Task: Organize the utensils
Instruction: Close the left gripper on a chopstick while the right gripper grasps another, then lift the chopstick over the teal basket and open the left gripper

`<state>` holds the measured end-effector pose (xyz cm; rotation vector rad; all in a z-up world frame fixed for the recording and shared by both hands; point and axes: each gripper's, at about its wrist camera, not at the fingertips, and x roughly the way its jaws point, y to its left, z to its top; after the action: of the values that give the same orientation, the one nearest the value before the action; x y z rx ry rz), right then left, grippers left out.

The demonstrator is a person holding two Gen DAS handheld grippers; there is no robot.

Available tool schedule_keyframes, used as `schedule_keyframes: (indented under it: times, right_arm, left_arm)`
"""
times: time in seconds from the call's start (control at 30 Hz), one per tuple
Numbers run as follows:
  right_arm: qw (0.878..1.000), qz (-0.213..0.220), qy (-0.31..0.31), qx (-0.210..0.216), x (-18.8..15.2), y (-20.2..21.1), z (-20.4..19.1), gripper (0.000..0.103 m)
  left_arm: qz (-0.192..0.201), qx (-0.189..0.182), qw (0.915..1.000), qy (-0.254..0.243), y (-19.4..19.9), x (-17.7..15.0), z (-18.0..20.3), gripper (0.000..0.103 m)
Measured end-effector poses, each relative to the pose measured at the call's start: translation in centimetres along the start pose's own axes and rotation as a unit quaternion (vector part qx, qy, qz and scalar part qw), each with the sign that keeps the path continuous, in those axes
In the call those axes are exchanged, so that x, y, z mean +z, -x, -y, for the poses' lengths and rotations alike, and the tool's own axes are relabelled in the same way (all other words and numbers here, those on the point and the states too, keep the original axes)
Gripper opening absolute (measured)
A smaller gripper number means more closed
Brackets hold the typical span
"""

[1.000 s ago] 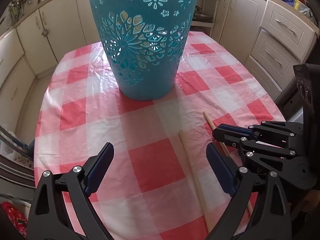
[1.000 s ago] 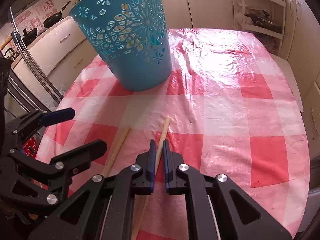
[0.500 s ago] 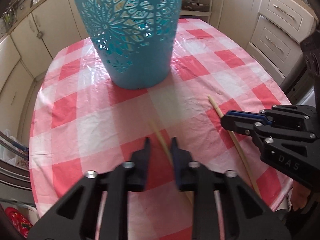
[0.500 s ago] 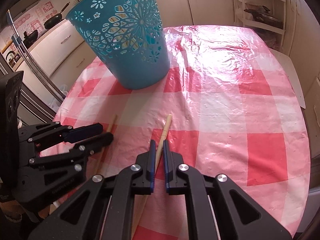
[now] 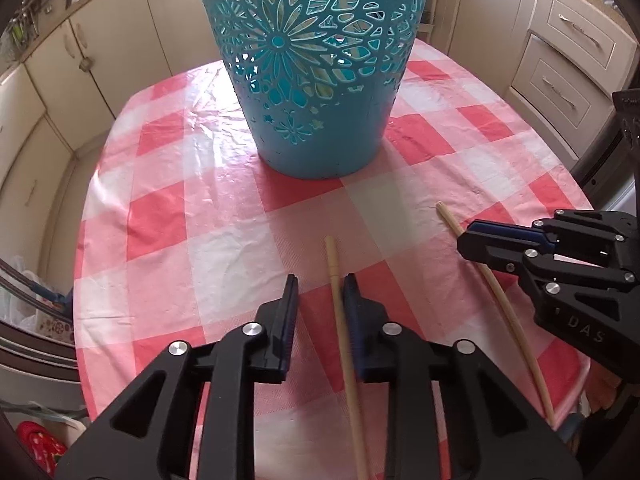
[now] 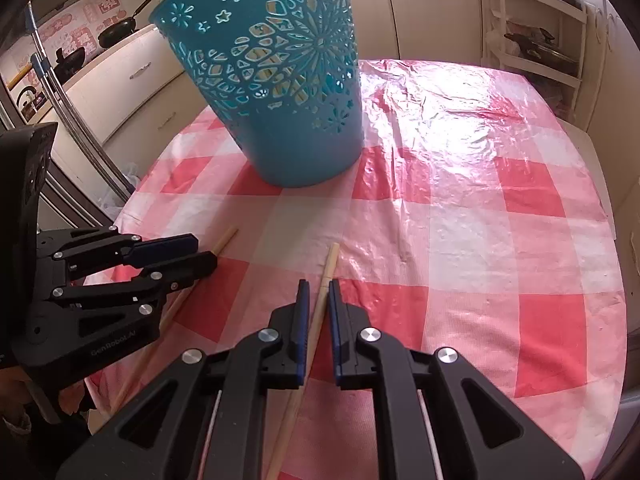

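Observation:
Two long wooden chopsticks lie on the red-and-white checked tablecloth. My left gripper (image 5: 319, 284) has its jaws closed around one chopstick (image 5: 335, 276), its tip pointing toward the teal cut-out basket (image 5: 312, 64). My right gripper (image 6: 318, 288) is shut on the other chopstick (image 6: 328, 264). In the left wrist view the right gripper (image 5: 472, 242) and its chopstick (image 5: 448, 216) show at the right. In the right wrist view the left gripper (image 6: 200, 254) and its chopstick (image 6: 224, 240) show at the left. The basket (image 6: 280, 80) stands upright beyond both.
The table (image 6: 480, 220) is oval with edges close on both sides. Cream kitchen cabinets (image 5: 568, 40) surround it. A metal rack (image 6: 72, 112) stands at the left, pans (image 6: 120, 28) behind it.
My left gripper moved right over the chopstick and closed from wide open to a narrow grip on it. Both grippers advanced toward the basket. The right gripper stayed shut on its chopstick.

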<state>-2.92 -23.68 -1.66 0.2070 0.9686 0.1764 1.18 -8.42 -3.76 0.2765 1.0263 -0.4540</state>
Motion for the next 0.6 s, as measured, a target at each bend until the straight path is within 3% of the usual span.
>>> schedule_keyframes:
  times: [0.07, 0.1, 0.13, 0.6]
  right_arm:
    - [1.000, 0.002, 0.012, -0.008, 0.0, -0.1, -0.4, 0.010]
    - [1.000, 0.003, 0.020, -0.013, 0.0, -0.1, -0.6, 0.010]
    - [1.000, 0.004, 0.025, -0.017, -0.1, -0.2, -0.7, 0.010]
    - [0.998, 0.017, 0.056, -0.040, -0.2, -0.6, -2.0, 0.010]
  left_arm:
    - [0.000, -0.004, 1.0000, 0.001, -0.1, 0.1, -0.1, 0.019]
    - [0.001, -0.004, 1.0000, -0.003, -0.1, 0.2, 0.1, 0.008]
    - [0.002, -0.001, 1.0000, -0.008, -0.1, 0.2, 0.3, 0.005]
    - [0.013, 0.002, 0.9996, -0.026, 0.4, 0.2, 1.1, 0.005]
